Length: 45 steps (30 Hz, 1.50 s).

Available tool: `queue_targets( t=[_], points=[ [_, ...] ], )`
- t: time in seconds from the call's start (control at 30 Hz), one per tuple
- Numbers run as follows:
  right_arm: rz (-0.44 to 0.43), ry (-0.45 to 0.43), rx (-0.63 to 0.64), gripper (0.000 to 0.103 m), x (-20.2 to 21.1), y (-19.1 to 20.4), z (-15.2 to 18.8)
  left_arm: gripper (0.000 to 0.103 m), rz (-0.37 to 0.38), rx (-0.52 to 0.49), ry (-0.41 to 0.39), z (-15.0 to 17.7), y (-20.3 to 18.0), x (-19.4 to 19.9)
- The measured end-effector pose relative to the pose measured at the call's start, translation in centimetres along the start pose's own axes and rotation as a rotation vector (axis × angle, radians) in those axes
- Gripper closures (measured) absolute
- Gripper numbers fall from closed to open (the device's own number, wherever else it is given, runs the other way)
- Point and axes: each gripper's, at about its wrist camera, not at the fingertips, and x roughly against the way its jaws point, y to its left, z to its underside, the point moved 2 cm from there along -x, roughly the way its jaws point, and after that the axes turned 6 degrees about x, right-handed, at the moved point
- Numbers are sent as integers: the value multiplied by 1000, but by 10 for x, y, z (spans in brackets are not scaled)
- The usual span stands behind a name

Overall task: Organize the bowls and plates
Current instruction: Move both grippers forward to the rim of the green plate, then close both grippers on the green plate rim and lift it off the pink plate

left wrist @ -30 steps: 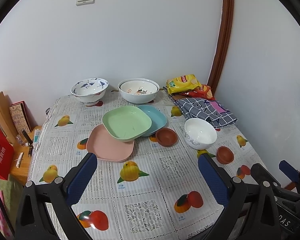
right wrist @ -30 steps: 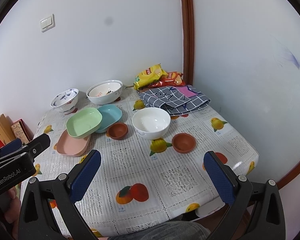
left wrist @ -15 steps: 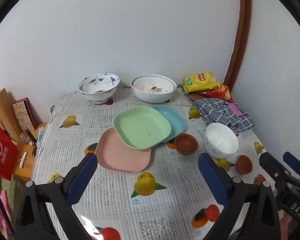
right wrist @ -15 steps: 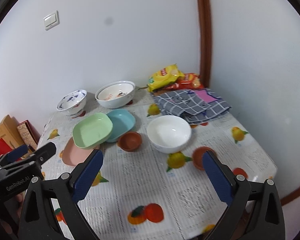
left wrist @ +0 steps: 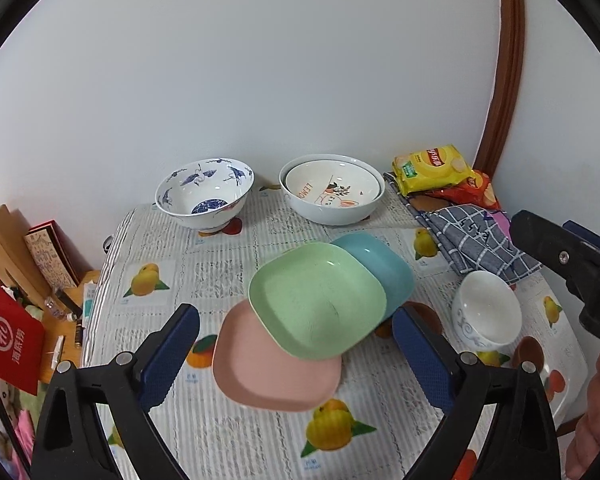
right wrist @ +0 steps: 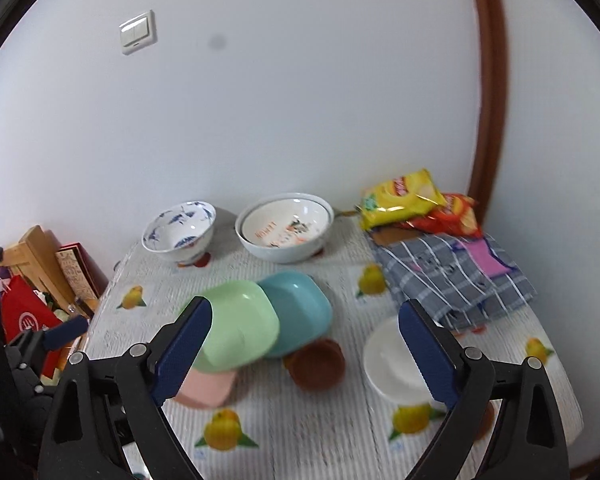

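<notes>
A green square plate (left wrist: 316, 306) lies tilted over a pink plate (left wrist: 268, 372) and a blue plate (left wrist: 384, 264). A white bowl (left wrist: 486, 312) stands to the right, with a small brown dish (right wrist: 316, 366) between it and the plates. A blue-patterned bowl (left wrist: 204, 194) and a large white bowl (left wrist: 332, 192) with another nested inside stand at the back. My left gripper (left wrist: 296, 356) is open above the pink and green plates. My right gripper (right wrist: 304, 356) is open above the brown dish, with its right finger over the white bowl (right wrist: 392, 364).
A folded checked cloth (left wrist: 476, 240) and snack bags (left wrist: 432, 168) lie at the back right. Another brown dish (left wrist: 530, 354) sits near the right table edge. Wooden boards and a red bag (left wrist: 10, 332) stand left of the table. The wall is close behind the bowls.
Both grippers have moved forward and lower toward the dishes, which now look larger. The dishes themselves have not moved.
</notes>
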Motion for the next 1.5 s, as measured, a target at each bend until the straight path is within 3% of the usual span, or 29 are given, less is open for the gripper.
queue_targets(
  t=[0.13, 0.27, 0.4, 0.77, 1.1, 1.2, 1.37, 1.5],
  points=[
    [-51, 29, 2, 9, -31, -1, 2, 6, -13, -4, 16, -11, 1, -26],
    [-36, 79, -37, 10, -69, -8, 17, 8, -26, -18, 35, -18, 2, -50],
    [-54, 161, -66, 20, -108, -14, 37, 8, -20, -12, 62, -16, 6, -75],
    [-88, 214, -101, 39, -149, -10, 55, 17, -13, 54, 131, -6, 27, -137],
    [-99, 248, -85, 49, -173, 3, 68, 43, 5, 73, 183, 4, 36, -165],
    [-119, 261, -80, 51, -179, 6, 70, 46, 9, 67, 180, 4, 34, -166],
    [-137, 278, -83, 61, -188, 11, 73, 57, 12, 68, 182, 5, 33, -168],
    [-153, 285, -89, 68, -192, 14, 75, 71, 5, 70, 196, 8, 35, -175]
  ],
)
